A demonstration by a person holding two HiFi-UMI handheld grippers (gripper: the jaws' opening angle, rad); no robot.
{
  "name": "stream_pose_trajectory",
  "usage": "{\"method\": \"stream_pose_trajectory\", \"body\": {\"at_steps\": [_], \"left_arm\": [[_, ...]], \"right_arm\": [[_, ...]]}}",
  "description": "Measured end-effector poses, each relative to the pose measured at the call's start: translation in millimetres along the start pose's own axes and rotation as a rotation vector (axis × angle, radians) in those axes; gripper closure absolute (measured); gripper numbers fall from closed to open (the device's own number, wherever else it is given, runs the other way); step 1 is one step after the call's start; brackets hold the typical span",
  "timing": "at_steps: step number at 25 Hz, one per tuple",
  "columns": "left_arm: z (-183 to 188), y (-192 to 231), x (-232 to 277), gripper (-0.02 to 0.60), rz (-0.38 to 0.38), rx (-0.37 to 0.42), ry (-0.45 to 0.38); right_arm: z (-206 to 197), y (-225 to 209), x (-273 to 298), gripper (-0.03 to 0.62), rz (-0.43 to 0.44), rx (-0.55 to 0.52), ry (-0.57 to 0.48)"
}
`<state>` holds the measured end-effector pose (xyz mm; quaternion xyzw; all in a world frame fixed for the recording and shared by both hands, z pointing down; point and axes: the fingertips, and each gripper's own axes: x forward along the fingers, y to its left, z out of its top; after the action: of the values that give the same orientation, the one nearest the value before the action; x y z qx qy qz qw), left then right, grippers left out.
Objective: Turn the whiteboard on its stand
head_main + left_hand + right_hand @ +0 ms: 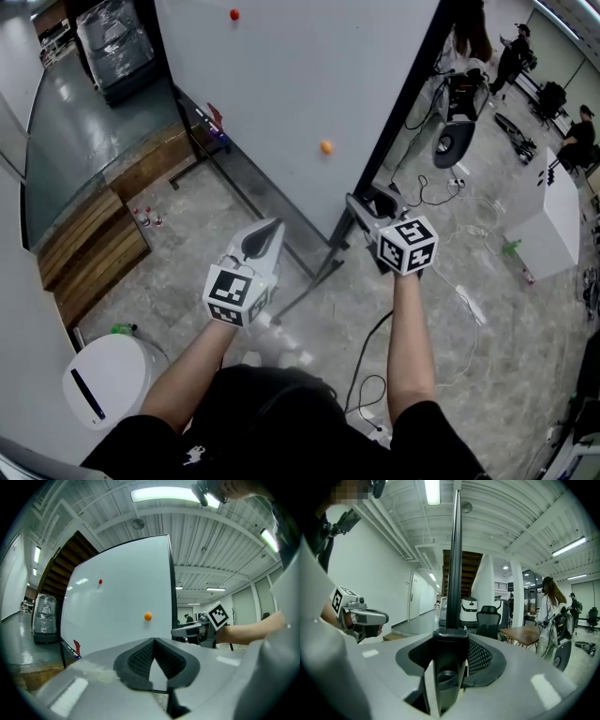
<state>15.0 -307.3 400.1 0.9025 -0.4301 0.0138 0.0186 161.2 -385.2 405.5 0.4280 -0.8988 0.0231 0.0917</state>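
The whiteboard (pixel 281 84) stands upright on its stand, white face toward me, with an orange magnet (pixel 325 147) and a red magnet (pixel 233 14) on it. Its black side frame (pixel 403 103) runs down the right edge. My right gripper (pixel 354 208) is shut on that frame low down; in the right gripper view the black post (pixel 453 564) rises from between the jaws (pixel 450 632). My left gripper (pixel 272 228) hovers in front of the board's lower part, apart from it. Its jaws (pixel 153 640) are shut with nothing between them, facing the board (pixel 117 606).
The stand's black foot (pixel 309 281) stretches across the floor toward me. A pen tray (pixel 211 122) lines the board's lower edge. Wooden steps (pixel 94 244) and a white robot (pixel 108 380) sit at left, cables (pixel 375 375) trail by my feet, and a white cabinet (pixel 553 225) and people (pixel 577 136) are at right.
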Motion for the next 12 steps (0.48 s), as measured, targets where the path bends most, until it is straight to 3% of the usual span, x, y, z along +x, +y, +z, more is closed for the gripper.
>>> {"method": "stream_pose_trajectory", "body": {"at_steps": [12], "left_arm": [[-2.9, 32.2, -27.5, 0.578, 0.021, -0.006, -0.005]], "right_arm": [[-0.5, 25.2, 3.6, 0.401, 0.028, -0.009, 0.037]]}}
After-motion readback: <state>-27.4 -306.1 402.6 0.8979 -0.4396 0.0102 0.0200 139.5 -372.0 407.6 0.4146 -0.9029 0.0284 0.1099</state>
